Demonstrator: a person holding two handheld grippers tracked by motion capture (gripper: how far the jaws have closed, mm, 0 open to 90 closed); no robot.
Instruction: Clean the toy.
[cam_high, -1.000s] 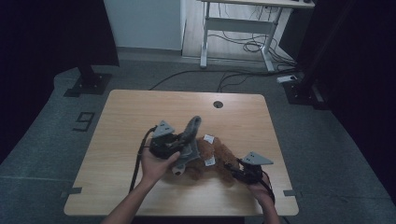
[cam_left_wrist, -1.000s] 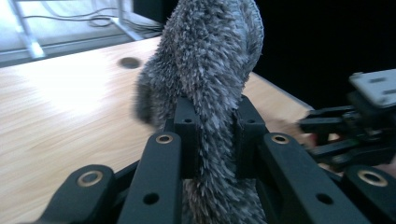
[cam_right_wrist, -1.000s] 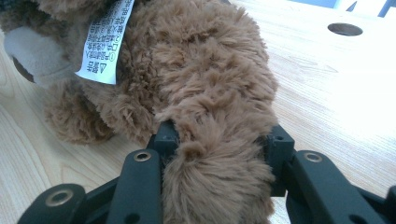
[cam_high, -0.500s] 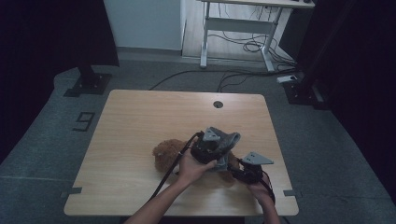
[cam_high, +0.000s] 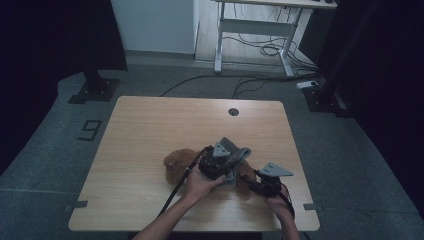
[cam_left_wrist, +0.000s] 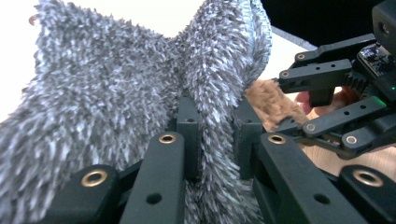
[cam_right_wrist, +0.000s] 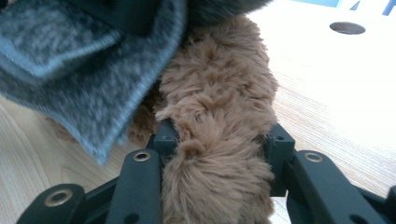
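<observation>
On the wooden table (cam_high: 150, 130), left hand-held gripper (cam_left_wrist: 212, 135) clamps grey cloth (cam_left_wrist: 112, 93); right hand-held gripper (cam_right_wrist: 217, 140) clamps brown plush (cam_right_wrist: 219, 102).

I see the pale wooden tabletop (cam_high: 145, 130) bare across its far and left parts. The brown furry plush toy (cam_high: 176, 163) and grey fluffy cloth (cam_high: 235, 152) crowd my near-right corner, blocking passage there.

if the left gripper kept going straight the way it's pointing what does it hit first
Probably the right gripper. The left gripper is shut on the grey cloth, and just beyond sit the brown plush and that gripper; depth is unclear.
</observation>
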